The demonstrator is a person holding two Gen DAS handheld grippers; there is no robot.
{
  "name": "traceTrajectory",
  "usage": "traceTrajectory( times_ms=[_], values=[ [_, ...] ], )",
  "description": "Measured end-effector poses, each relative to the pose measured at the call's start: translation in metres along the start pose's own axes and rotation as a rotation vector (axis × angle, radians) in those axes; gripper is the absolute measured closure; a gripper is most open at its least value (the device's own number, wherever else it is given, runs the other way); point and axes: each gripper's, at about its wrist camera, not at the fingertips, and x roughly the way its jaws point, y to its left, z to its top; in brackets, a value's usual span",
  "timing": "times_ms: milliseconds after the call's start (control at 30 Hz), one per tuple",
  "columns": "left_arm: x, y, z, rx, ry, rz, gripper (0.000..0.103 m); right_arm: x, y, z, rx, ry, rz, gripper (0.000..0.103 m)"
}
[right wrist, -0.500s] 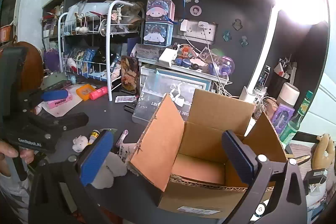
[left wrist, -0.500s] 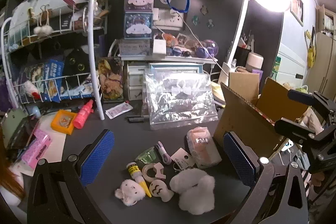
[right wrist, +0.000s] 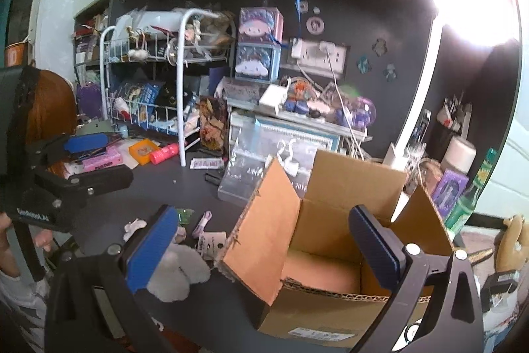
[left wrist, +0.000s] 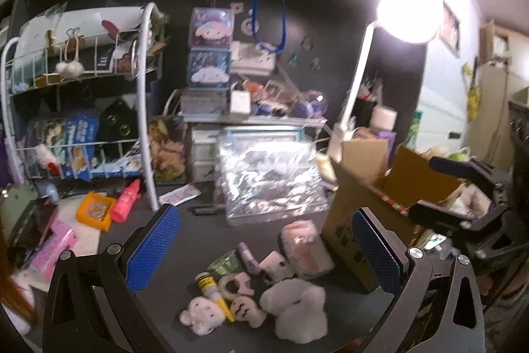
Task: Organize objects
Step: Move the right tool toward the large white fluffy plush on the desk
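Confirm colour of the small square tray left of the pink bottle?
Orange square tray, clearest in the left wrist view.

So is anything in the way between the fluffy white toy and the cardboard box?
Yes. The box's left flap stands upright beside the fluffy white toy, between it and the cardboard box. The toy would probably need lifting over it. The left gripper is open above the pile, nothing blocking it.

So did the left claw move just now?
Yes, slightly upward: the left claw sits higher against the pink box behind it.
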Motion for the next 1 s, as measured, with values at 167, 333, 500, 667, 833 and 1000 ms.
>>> traceTrajectory(
  times_ms=[167,333,500,667,833,1000],
  values=[
    [-0.010,0.006,-0.002,0.013,-0.062,-0.020,0.000,-0.001,0.011,0.002,-0.015,-0.001,-0.003,0.000],
    [-0.017,0.013,-0.010,0.067,-0.078,-0.004,0.000,0.001,0.028,0.001,-0.048,0.023,0.006,0.000],
    [-0.020,0.035,-0.020,0.018,-0.059,-0.057,0.000,0.003,0.049,0.001,-0.065,-0.001,0.036,0.000],
    [-0.024,0.058,-0.029,-0.024,-0.056,-0.042,0.000,0.013,0.073,0.003,-0.095,0.004,0.097,0.000],
    [-0.024,0.081,-0.044,-0.042,-0.037,-0.032,0.000,0.027,0.101,-0.007,-0.131,0.029,0.153,0.000],
    [-0.009,0.096,-0.064,-0.055,0.026,-0.047,0.000,0.055,0.123,-0.035,-0.160,0.118,0.166,0.000]
  ],
)
